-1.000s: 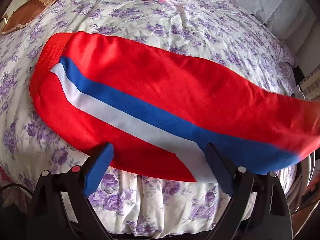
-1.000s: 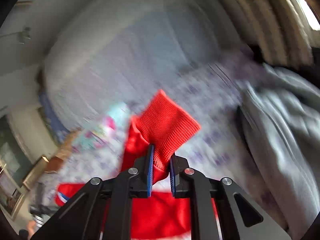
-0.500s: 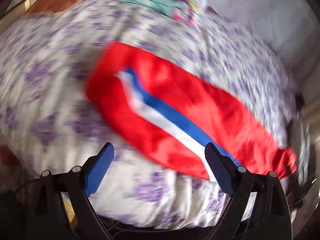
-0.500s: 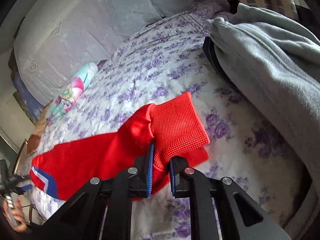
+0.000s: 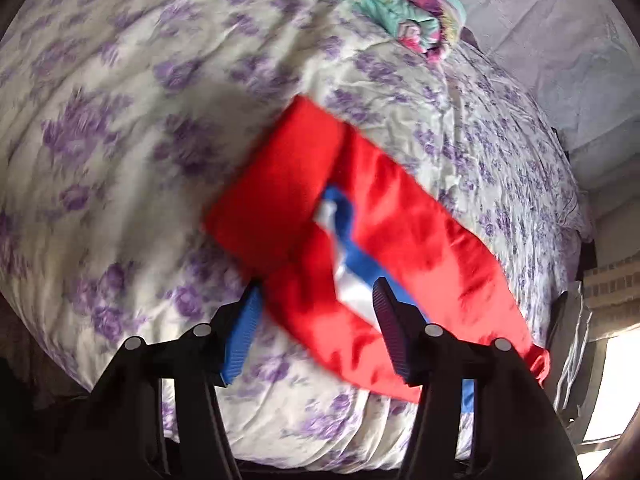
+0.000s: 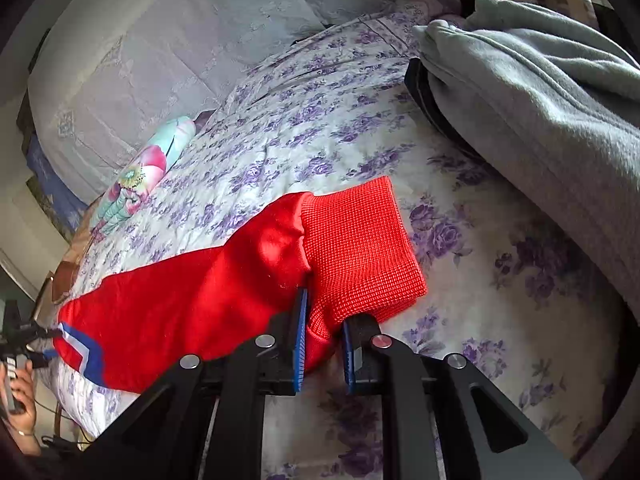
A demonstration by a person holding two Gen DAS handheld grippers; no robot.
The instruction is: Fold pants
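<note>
Left gripper (image 5: pixel 316 312) jaws apart, empty, hovering just above the waistband end of the red striped fleece pants (image 5: pixel 400 240) on the purple-floral bedsheet (image 5: pixel 120 120). Pants' long axis runs left-right between the grippers. Right gripper (image 6: pixel 322 344) is clamped on the ribbed red cuff (image 6: pixel 360 256), so right is the one positioned to carry that end over.

1. The pants (image 5: pixel 400 240) lie on the bedspread (image 5: pixel 140 120), running from the centre of the left wrist frame down to its lower right.
2. The left gripper (image 5: pixel 316 320) sits at the bottom centre of that frame, one finger on each side of the pants' near edge.
3. A rolled blanket (image 5: pixel 400 4) lies at the top right, beyond the pants.
4. In the right wrist frame the pants (image 6: pixel 180 300) stretch from the centre to the lower left.
5. The right gripper (image 6: pixel 324 340) at bottom centre clamps the ribbed cuff (image 6: pixel 360 252).
6. A fleece blanket (image 6: pixel 540 120) lies on the bed at upper right.
7. The rolled blanket (image 6: pixel 140 176) lies left of centre, before the pillows (image 6: pixel 160 60) at upper left.
</note>
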